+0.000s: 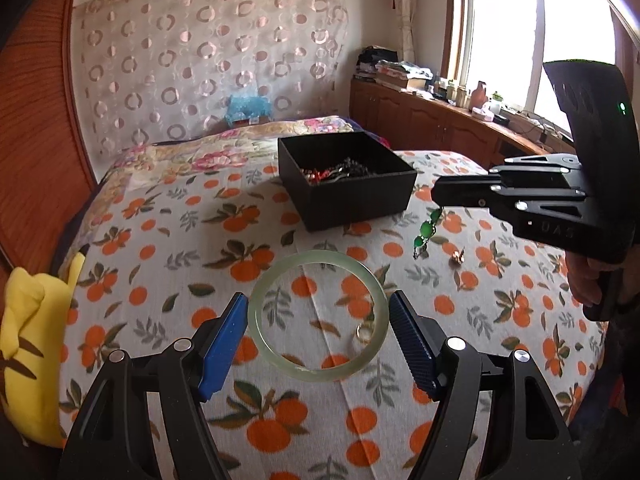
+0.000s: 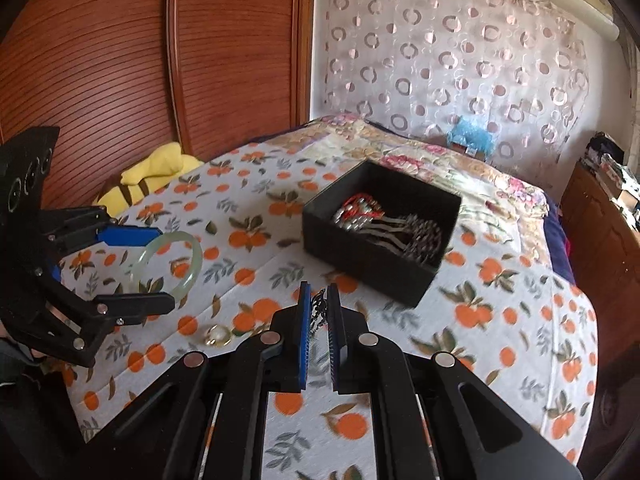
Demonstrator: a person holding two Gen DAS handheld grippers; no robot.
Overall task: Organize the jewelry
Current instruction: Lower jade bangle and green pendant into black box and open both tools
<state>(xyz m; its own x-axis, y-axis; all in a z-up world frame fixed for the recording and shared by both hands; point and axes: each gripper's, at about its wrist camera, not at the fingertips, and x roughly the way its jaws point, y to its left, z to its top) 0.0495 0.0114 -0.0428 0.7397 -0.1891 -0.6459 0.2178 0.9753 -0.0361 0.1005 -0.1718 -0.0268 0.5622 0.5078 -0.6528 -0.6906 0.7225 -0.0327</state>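
My left gripper [image 1: 318, 299] is shut on a pale green jade bangle [image 1: 320, 258], its blue pads pressing on both sides of the ring just above the bed. In the right wrist view that gripper [image 2: 165, 268] and bangle [image 2: 197, 256] show at the left. My right gripper [image 2: 319, 288] is shut on the thin chain [image 2: 319, 308] of a green-stone bracelet. From the left wrist view, the right gripper [image 1: 438, 194] is lifted, and the green stones [image 1: 426, 232] dangle below it to the bedcover. A black box [image 1: 348, 200] [image 2: 360, 268] with several jewelry pieces stands just beyond.
A gold ring [image 1: 363, 332] [image 2: 218, 335] lies on the orange-print bedcover [image 1: 280, 432] under the bangle. A small gold piece [image 1: 456, 257] lies to the right. A yellow plush toy [image 1: 28, 340] sits at the bed's left edge by a wooden wardrobe [image 2: 100, 60]. Cabinets [image 1: 420, 120] line the right wall.
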